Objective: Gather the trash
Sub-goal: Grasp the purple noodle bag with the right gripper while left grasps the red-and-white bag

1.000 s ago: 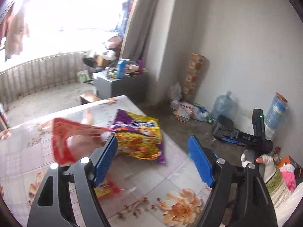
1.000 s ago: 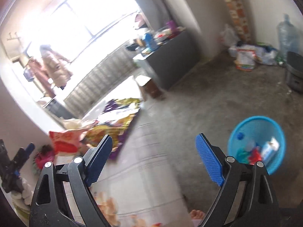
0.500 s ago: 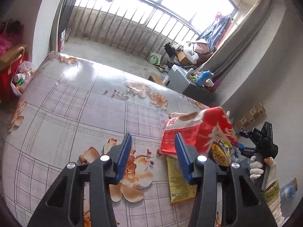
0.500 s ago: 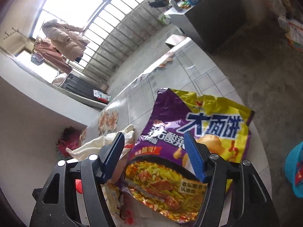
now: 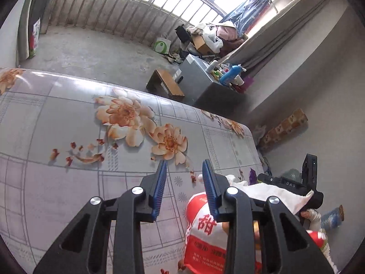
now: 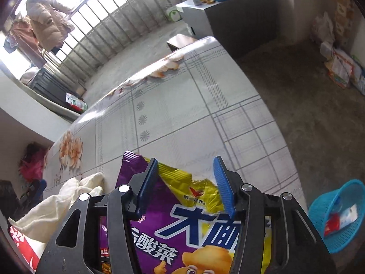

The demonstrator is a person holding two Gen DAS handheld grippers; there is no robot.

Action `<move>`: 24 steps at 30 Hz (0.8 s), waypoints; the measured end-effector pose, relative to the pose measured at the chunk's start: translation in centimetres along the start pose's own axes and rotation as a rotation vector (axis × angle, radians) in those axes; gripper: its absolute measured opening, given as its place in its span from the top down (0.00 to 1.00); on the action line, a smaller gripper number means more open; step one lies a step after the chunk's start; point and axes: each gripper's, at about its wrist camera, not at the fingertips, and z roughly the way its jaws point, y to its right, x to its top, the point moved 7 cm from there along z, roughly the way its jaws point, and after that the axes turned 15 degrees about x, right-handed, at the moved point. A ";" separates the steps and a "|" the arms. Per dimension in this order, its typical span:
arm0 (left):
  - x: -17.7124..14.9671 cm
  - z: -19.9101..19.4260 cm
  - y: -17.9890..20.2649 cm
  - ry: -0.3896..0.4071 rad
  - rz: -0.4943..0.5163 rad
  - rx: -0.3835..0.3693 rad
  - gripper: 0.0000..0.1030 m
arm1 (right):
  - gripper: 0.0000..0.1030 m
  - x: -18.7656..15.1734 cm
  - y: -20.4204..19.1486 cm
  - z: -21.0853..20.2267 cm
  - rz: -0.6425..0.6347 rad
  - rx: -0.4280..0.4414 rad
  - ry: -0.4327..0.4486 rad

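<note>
While the left wrist view looks down over the table [image 5: 68,123], it holds one left gripper [image 5: 184,167], its two blue-padded jaws part-way apart and just now closing, with only the flowered tablecloth between the pads and nothing pinched. One red-and-white snack bag [image 5: 203,235] lies on the table just under and right of the right-hand jaw, partly hidden by it. One white cloth [image 5: 273,193] lies across the bag's far side. Beyond it, one right gripper [image 5: 294,186] appears as a black body held by one gloved hand [image 5: 313,215]. Off the table: one grey cabinet [image 5: 200,84] with one blue bottle [image 5: 230,74] among small clutter too fine to count, one wooden stool [image 5: 167,86], one white paper bag [image 5: 162,45], one patterned roll [image 5: 282,125] leaning at the wall, and one row of railings at the window.

As seen from the right wrist, the right gripper [image 6: 186,167] stands over one purple-and-yellow noodle packet [image 6: 187,233] at the near edge of the table [image 6: 182,105]. Its jaws are about half spread and have just been closing; the packet's top edge lies between the two pads, yet they do not press on it. One white cloth [image 6: 57,203] sits just left of the packet, with the red-and-white snack bag [image 6: 21,244] showing beneath it. One blue basket [image 6: 340,214] stands on the floor to the right, holding at least two pieces of trash. One pile of papers and bags [image 6: 340,68] lies by the far wall; two coats hang at the window.
</note>
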 end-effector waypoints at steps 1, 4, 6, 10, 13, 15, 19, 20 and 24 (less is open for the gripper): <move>0.3 1.1 0.7 -0.023 0.015 -0.018 0.70 | 0.53 -0.4 -0.5 0.2 -0.011 0.008 0.001; 0.2 3.2 2.3 -0.075 0.064 -0.054 0.70 | 0.53 -1.7 -2.1 0.4 -0.044 0.046 -0.009; -0.3 3.9 3.8 -0.095 0.118 -0.089 0.70 | 0.53 -2.4 -2.9 0.7 -0.052 0.079 -0.016; -2.2 4.7 6.0 -0.141 0.217 -0.125 0.70 | 0.55 -3.3 -4.2 1.2 -0.070 0.135 -0.025; -3.8 4.2 6.6 -0.158 0.261 -0.148 0.70 | 0.55 -4.3 -4.9 1.0 -0.092 0.171 -0.035; -4.6 3.7 6.5 -0.165 0.273 -0.156 0.71 | 0.55 -4.7 -5.3 1.1 -0.118 0.171 -0.037; -6.0 2.4 5.6 -0.199 0.265 -0.163 0.71 | 0.58 -5.8 -6.0 1.2 -0.147 0.200 -0.056; -6.3 2.0 5.5 -0.198 0.278 -0.159 0.71 | 0.58 -6.0 -6.1 1.1 -0.152 0.205 -0.061; -7.7 0.2 5.0 -0.208 0.296 -0.147 0.71 | 0.59 -7.4 -6.6 0.5 -0.163 0.230 -0.090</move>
